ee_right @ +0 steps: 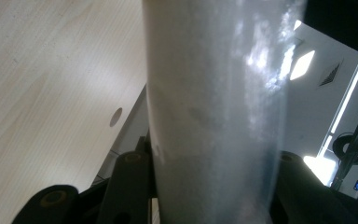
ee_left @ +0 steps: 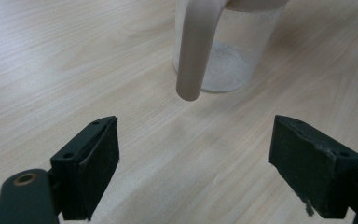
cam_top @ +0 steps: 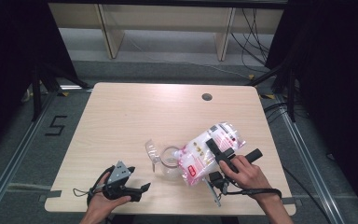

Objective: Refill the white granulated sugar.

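Here the table (cam_top: 121, 121) carries a bag (cam_top: 205, 154) pinched by the right gripper (cam_top: 220, 153) and tilted, its long axis running from far right down to the jug (cam_top: 165, 161) under its low end. The left gripper (cam_top: 137, 190), jaws spread and empty, sits near-left; the jug's handle (ee_left: 193, 51) lies just ahead of it.

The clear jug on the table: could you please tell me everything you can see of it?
The clear jug stands upright near the table's front middle, a see-through plastic vessel with a pale curved handle and a pouring lip toward the left. A thin layer of white grains covers its bottom. The white and pink bag, gripped by the right gripper, is tilted over its mouth. The open left gripper faces its handle without touching it.
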{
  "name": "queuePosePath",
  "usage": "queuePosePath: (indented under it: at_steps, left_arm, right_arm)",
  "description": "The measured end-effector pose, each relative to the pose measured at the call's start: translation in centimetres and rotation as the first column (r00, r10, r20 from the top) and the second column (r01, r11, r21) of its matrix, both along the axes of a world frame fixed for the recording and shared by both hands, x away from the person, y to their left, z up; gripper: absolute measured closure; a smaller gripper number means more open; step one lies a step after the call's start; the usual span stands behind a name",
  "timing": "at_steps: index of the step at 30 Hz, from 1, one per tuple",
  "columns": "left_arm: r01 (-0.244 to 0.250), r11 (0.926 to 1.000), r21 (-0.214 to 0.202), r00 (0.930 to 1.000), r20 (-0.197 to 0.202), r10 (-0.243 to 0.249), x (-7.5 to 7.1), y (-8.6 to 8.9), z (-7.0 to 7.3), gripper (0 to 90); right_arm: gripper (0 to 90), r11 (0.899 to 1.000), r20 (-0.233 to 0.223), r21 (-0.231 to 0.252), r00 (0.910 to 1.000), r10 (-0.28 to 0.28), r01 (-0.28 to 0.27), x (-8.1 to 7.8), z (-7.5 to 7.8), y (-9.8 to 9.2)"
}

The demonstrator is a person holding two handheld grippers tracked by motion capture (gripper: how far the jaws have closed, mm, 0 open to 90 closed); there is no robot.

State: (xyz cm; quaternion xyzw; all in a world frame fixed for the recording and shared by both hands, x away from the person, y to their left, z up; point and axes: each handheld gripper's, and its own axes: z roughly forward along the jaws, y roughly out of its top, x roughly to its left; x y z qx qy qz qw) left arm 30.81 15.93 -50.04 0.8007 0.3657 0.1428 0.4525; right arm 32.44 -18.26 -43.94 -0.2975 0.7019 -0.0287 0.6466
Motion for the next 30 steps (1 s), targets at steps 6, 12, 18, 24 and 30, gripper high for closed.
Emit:
queuePosePath:
  at_steps: [6,12,18,24,30]
  left_arm:
    - [-0.002,1.0000,-0.002,1.0000,0.000,0.002,0.0,0.0,0.0,15.6]
    - [0.001,1.0000,0.002,1.0000,0.000,-0.001,0.0,0.0,0.0,15.5]
    - [0.000,1.0000,0.002,1.0000,0.000,0.000,0.0,0.0,0.0,15.5]
    - [0.001,1.0000,0.003,1.0000,0.000,-0.001,0.0,0.0,0.0,15.5]
    - [0.000,1.0000,0.002,1.0000,0.002,0.000,0.0,0.0,0.0,15.6]
  right_arm:
    - [64.8,1.000,0.009,-0.017,0.9999,0.007,-0.007,-0.1,0.3,0.1]
    - [64.9,0.965,0.025,-0.219,0.9881,0.152,-0.143,0.4,1.5,1.3]
    - [64.9,1.000,0.018,-0.016,0.9997,0.016,-0.016,-0.2,0.5,0.2]
    - [65.0,0.999,0.024,-0.040,0.9994,0.024,-0.023,0.0,0.7,0.2]
    - [65.1,0.947,0.026,-0.268,0.9819,0.188,-0.174,0.6,1.8,1.6]
